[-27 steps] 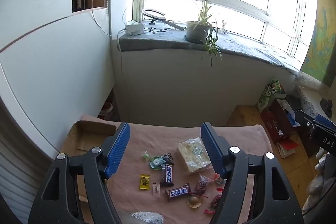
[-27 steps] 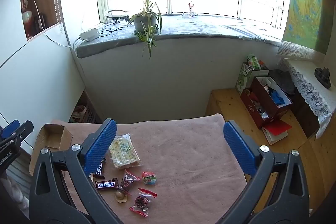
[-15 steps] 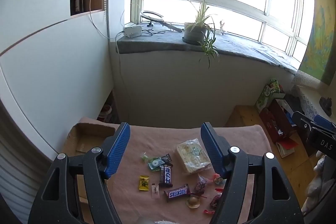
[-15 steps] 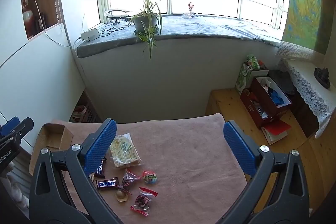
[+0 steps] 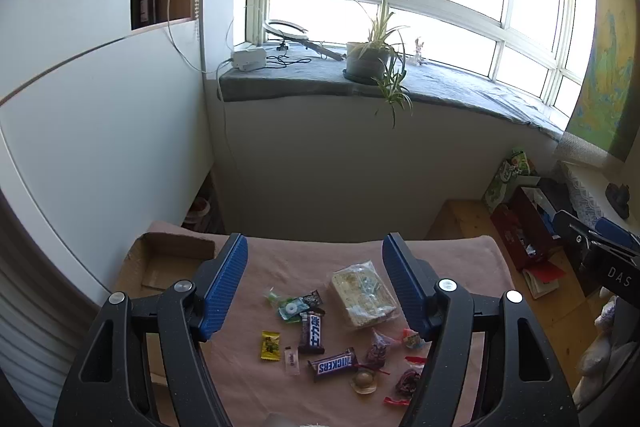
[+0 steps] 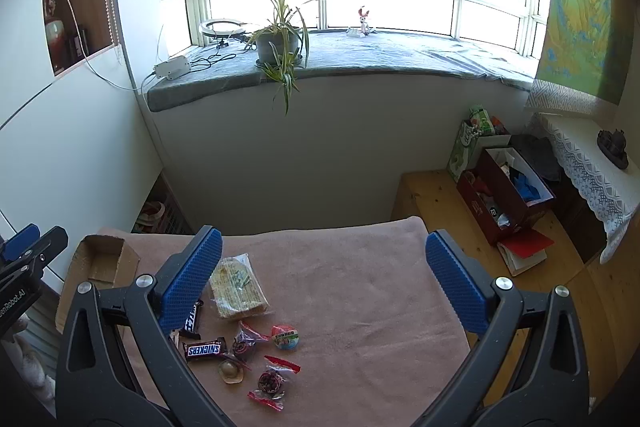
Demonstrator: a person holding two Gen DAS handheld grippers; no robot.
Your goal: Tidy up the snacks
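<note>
Several snacks lie on a table under a pink cloth (image 5: 328,259): a clear pack of crackers (image 5: 363,293), a Snickers bar (image 5: 333,363), a dark bar with white writing (image 5: 312,331), a green mint packet (image 5: 290,309), a yellow sweet (image 5: 270,345) and small wrapped candies (image 5: 376,349). The crackers (image 6: 238,287), Snickers (image 6: 204,349) and a round red-and-green candy (image 6: 285,337) also show in the right wrist view. My left gripper (image 5: 315,283) is open and empty, held high above the snacks. My right gripper (image 6: 322,277) is open and empty above the bare cloth, right of the pile.
An open cardboard box (image 5: 160,263) sits at the table's left edge, also in the right wrist view (image 6: 100,259). A wall and window sill with a potted plant (image 5: 370,61) stand behind. Red boxes (image 6: 508,195) and a wooden bench (image 6: 432,195) lie to the right.
The left gripper has drawn up and back a little, so the snacks sit slightly lower and smaller in its view. The right gripper has hardly moved.
</note>
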